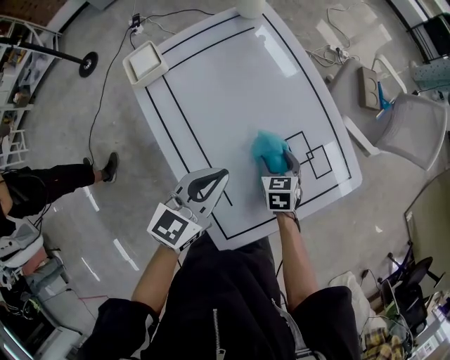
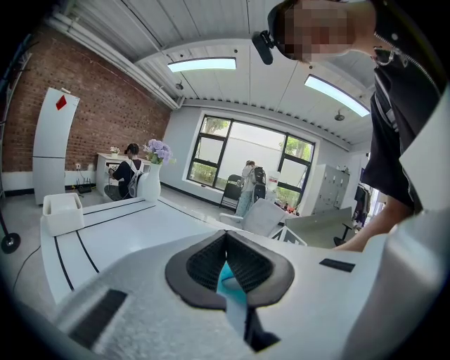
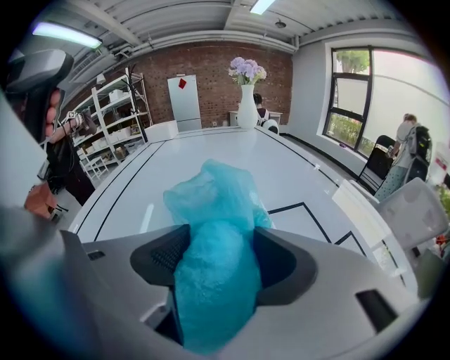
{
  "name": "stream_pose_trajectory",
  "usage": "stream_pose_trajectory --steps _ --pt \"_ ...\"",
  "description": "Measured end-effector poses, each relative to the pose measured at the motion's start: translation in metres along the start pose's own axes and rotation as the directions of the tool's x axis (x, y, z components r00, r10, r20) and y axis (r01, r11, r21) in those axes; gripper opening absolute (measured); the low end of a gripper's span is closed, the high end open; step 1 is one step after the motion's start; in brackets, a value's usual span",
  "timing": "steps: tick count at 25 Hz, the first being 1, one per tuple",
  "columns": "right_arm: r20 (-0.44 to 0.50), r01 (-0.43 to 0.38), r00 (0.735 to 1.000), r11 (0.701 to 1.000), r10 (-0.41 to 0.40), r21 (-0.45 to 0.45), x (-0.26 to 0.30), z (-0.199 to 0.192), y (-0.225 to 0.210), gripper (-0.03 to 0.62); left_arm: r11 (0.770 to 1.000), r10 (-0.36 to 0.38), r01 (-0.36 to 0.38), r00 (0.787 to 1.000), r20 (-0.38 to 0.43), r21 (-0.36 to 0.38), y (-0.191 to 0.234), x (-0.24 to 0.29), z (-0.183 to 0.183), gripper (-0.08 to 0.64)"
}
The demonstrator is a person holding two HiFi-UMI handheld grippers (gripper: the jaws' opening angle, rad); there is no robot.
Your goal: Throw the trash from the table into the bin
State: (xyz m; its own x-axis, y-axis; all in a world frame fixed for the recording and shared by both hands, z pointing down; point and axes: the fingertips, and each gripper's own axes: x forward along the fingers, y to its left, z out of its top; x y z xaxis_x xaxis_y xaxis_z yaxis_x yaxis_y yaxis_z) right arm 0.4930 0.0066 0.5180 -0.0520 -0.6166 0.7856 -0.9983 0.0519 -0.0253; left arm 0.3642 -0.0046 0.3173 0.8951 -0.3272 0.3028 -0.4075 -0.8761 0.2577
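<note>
A crumpled blue plastic wad (image 1: 271, 149) lies on the white table (image 1: 211, 84) near its front right, beside black taped squares. My right gripper (image 1: 278, 164) points down onto it. In the right gripper view the blue wad (image 3: 214, 239) fills the gap and both pads (image 3: 165, 256) press its sides. My left gripper (image 1: 222, 173) hovers at the table's front edge, left of the wad, jaws together and empty. In the left gripper view its tips (image 2: 226, 236) meet, and a sliver of blue shows through the slot behind them. A white square bin (image 1: 145, 62) stands at the far left corner.
A white vase (image 1: 249, 5) stands at the table's far edge. White chairs (image 1: 415, 126) stand to the right of the table, and a seated person's legs (image 1: 63, 179) are on the floor to the left. Cables (image 1: 105, 77) run across the floor near the bin.
</note>
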Motion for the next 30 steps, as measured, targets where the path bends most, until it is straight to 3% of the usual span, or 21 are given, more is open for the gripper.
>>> stream_pose_trajectory --steps 5,8,25,30 --pt "-0.02 0.001 1.0 0.999 -0.002 -0.036 -0.009 -0.006 0.014 0.136 1.0 -0.006 0.006 1.0 0.011 0.004 -0.002 -0.011 0.002 0.006" --pt "-0.033 -0.001 0.999 0.999 -0.001 -0.038 -0.013 -0.013 0.022 0.099 1.0 -0.012 0.012 1.0 0.016 0.005 -0.004 -0.018 0.001 0.006" --pt "0.036 0.025 0.999 1.0 -0.024 -0.015 -0.041 -0.01 0.046 0.069 0.999 -0.036 0.035 0.999 0.029 0.006 -0.006 -0.061 -0.004 0.006" --pt "0.134 0.025 0.991 1.0 -0.025 0.002 -0.067 0.013 0.065 0.069 0.999 -0.045 0.044 0.998 0.05 0.005 -0.007 -0.072 -0.001 0.006"
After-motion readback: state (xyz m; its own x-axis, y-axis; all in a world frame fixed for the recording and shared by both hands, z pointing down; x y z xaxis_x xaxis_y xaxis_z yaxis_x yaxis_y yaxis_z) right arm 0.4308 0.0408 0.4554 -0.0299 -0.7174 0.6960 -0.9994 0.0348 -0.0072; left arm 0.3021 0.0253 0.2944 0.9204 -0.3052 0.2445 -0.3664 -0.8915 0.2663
